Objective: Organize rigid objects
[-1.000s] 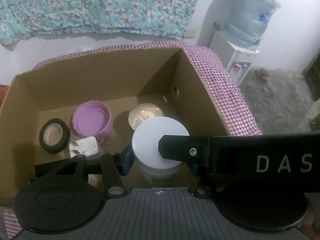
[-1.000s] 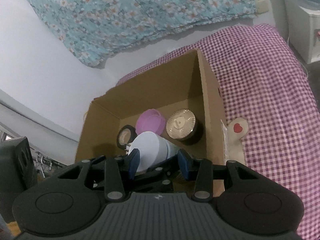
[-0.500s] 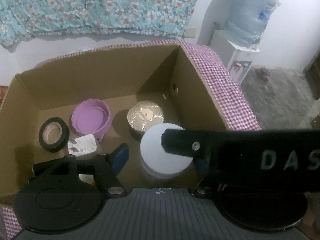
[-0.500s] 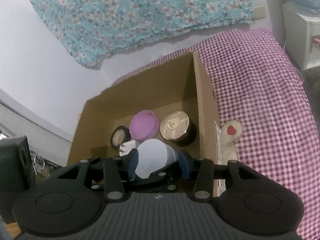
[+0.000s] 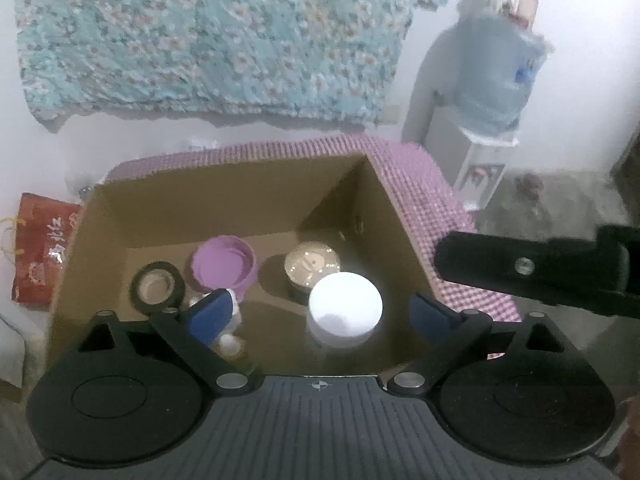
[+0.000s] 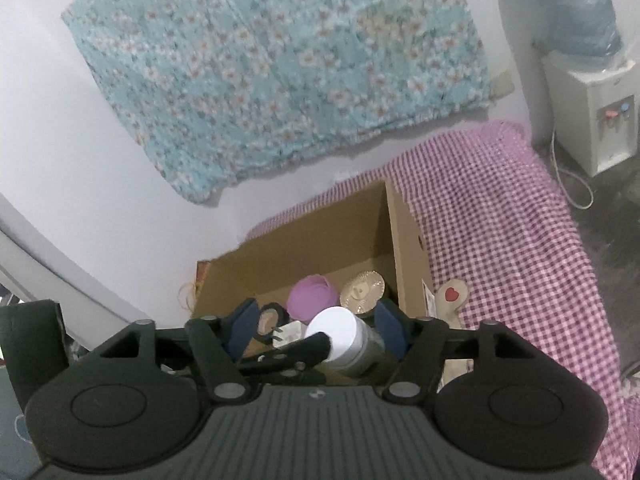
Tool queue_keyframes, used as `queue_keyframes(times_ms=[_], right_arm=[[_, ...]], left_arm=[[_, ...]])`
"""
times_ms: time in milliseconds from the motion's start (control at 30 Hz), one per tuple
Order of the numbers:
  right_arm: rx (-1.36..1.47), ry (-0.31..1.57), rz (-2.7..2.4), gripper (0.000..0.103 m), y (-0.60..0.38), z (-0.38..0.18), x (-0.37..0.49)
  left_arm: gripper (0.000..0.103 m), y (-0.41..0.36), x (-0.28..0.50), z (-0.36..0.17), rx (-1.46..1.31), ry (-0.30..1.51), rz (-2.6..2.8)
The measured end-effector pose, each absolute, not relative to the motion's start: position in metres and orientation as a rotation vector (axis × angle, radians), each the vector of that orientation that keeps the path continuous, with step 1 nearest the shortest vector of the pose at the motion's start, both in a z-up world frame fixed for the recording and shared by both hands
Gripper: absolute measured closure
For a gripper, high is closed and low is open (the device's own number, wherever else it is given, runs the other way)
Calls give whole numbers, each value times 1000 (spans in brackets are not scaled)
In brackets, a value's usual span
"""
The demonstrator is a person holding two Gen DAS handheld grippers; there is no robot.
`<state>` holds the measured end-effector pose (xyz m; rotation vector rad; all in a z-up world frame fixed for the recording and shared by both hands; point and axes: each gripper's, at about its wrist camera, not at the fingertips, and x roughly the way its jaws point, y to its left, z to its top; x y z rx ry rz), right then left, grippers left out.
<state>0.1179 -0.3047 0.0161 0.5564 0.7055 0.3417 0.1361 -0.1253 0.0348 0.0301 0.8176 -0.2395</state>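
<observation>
An open cardboard box [image 5: 100,240] [image 6: 404,264] holds a white-lidded jar [image 5: 345,307] [image 6: 333,334], a gold-lidded jar [image 5: 312,266] [image 6: 362,291], a purple lid [image 5: 222,266] [image 6: 312,298], a black tape roll [image 5: 157,287] [image 6: 269,320] and a white plug [image 6: 289,332]. My left gripper [image 5: 322,316] hovers above the box, its jaws opening wide, clear of the white jar on both sides. My right gripper [image 6: 316,329] hangs beside it over the box's near edge, jaws opening too, gripping nothing. One black finger [image 5: 520,268] of the right gripper crosses the left wrist view.
The box sits on a purple checked cloth [image 5: 432,184] [image 6: 500,220]. A cream tag with a red heart [image 6: 452,294] lies right of the box. A water dispenser [image 5: 480,168] [image 6: 588,128] stands at the far right, a red bag [image 5: 40,248] to the left.
The left gripper let go of the white-lidded jar, which stays in the box. Both grippers opened wider and rose back from the box.
</observation>
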Motion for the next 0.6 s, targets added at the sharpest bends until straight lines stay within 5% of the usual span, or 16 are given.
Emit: queue_keyframes(times_ms=[600], right_arm=[[438,635,215,3,-269,31,18]], left_arm=[[0,-62,62,57,19,784,-152]])
